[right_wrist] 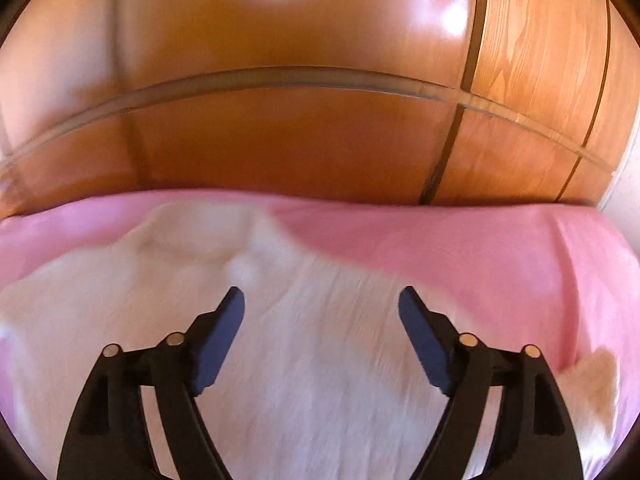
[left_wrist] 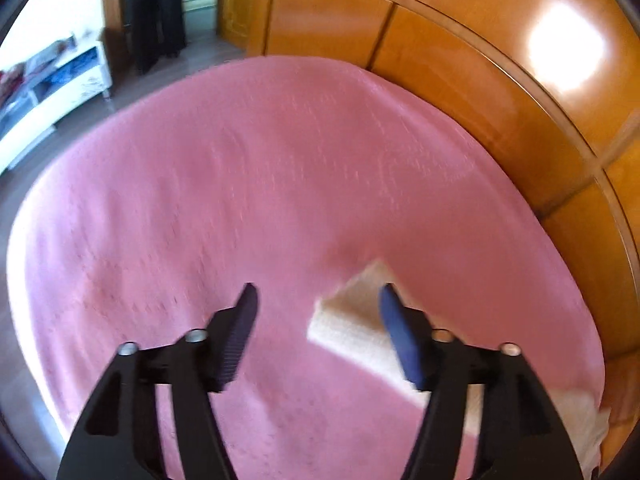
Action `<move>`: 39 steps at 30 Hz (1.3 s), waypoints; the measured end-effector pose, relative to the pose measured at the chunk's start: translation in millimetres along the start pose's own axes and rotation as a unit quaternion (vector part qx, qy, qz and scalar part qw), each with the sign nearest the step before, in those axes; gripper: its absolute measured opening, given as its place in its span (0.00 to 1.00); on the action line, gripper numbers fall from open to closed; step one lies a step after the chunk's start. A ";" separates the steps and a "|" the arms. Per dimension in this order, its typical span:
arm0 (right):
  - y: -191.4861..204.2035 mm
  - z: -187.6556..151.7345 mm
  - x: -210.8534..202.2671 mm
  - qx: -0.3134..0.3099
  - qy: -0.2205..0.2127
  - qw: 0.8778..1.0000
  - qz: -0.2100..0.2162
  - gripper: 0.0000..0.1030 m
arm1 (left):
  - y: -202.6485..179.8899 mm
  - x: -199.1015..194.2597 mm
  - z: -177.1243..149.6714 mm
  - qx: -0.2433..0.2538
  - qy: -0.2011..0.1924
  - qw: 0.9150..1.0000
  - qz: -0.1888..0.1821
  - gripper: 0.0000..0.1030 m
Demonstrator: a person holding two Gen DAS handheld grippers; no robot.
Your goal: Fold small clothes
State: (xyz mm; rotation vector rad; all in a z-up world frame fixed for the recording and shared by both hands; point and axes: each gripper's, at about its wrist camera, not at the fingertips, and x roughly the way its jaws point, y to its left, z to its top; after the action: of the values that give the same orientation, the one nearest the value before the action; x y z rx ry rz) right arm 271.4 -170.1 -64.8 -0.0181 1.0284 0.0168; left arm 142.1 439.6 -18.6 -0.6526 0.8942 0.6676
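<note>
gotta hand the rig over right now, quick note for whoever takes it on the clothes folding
Left gripper: open, empty, over the pink bedspread, a corner of the white garment by its right finger.
Right gripper: open, empty, above the white garment.
The garment lies spread and rumpled on the bedspread beside the wooden wardrobe.
Done: cannot tell any finished fold.
Left: grip edges and fold.

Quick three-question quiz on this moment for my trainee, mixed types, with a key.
1. True or false: the right gripper is clamped on the white garment.
2. What colour is the bed cover? A pink, B green, C grey.
3. What stands behind the bed?

Key:
1. False; its jaws stand open above the cloth.
2. A.
3. A wooden wardrobe.
</note>
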 end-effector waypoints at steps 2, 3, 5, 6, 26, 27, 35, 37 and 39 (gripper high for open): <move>9.7 -26.4 -20.2 -0.019 0.018 0.999 0.044 0.84 | 12.1 2.4 -11.3 -0.006 -0.007 1.000 -0.009 0.72; 15.7 -38.6 -28.8 -0.029 0.026 0.997 0.062 0.85 | 18.6 3.9 -11.0 -0.010 -0.008 1.000 -0.013 0.73; 29.4 -62.4 -41.3 -0.048 0.039 0.994 0.084 0.85 | 32.7 3.5 -19.8 -0.025 -0.011 0.999 -0.028 0.73; 39.1 -78.1 -48.0 -0.065 0.044 0.993 0.088 0.85 | 34.8 2.6 -21.9 -0.025 -0.017 0.999 -0.030 0.73; 84.7 -136.7 -39.1 -0.081 0.049 0.994 0.051 0.92 | -40.1 -1.5 -74.9 0.426 -0.125 0.895 0.037 0.72; 85.0 -136.7 -38.6 -0.081 0.048 0.994 0.049 0.93 | -43.1 6.4 -70.2 0.433 -0.108 0.895 0.033 0.55; 83.4 -135.8 -36.4 -0.076 0.050 0.994 0.053 0.95 | -48.8 -61.0 -46.5 0.455 -0.035 0.887 -0.078 0.05; 83.2 -136.0 -36.6 -0.075 0.050 0.994 0.055 0.95 | -45.0 -94.8 -28.5 0.439 -0.029 0.890 -0.121 0.05; 83.4 -136.0 -36.2 -0.074 0.049 0.994 0.056 0.95 | -46.7 -126.8 -2.8 0.416 -0.028 0.897 -0.149 0.05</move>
State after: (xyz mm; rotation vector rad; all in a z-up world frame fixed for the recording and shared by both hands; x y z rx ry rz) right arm 134.4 -90.1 -104.5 -0.0972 1.1233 0.1957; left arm 117.5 377.7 99.0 0.0130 0.9017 -0.0107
